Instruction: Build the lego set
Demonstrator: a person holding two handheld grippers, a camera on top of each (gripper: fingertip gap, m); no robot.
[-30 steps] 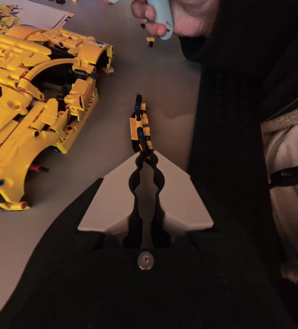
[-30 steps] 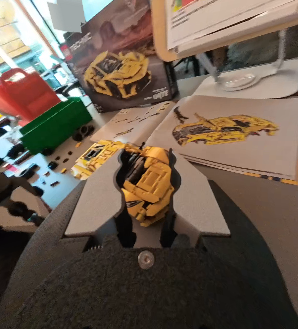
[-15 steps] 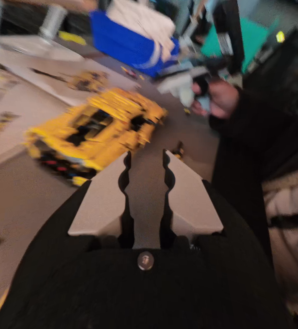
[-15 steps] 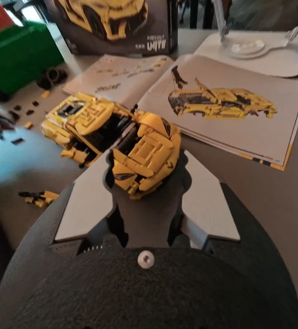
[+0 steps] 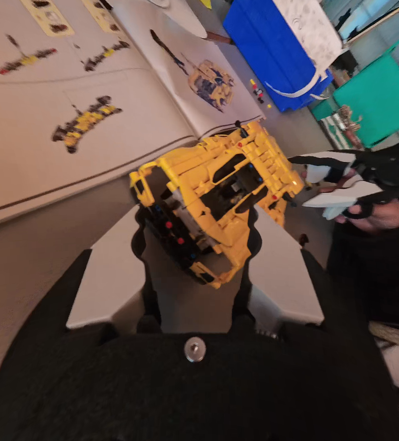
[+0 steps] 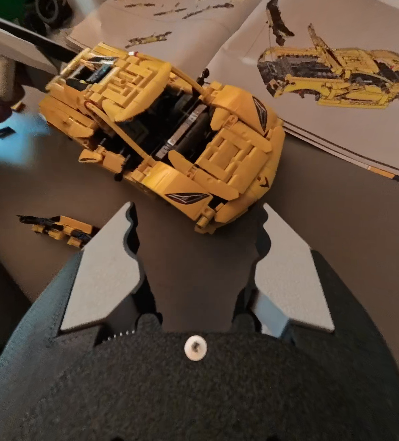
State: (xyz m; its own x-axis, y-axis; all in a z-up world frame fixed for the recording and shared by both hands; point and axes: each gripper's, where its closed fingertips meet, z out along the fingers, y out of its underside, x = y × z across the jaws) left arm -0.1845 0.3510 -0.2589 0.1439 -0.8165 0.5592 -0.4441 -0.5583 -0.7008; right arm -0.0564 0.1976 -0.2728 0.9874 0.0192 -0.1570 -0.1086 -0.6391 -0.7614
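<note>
Right wrist view shows the yellow lego car (image 6: pixel 165 133) on the bench (image 6: pixel 324 214), both hand-held grippers (image 6: pixel 197 229) spread apart and empty. It looks stiff but breakable; grab its solid sides.

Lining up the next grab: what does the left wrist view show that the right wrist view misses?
Only the left wrist view: a blue bin, a green bin, and the right gripper open by the car's far end. Only the right wrist view: the small yellow-black subassembly lying loose on the table, and the open left gripper at the car's rear. Both: the yellow car and open instruction booklet.
</note>
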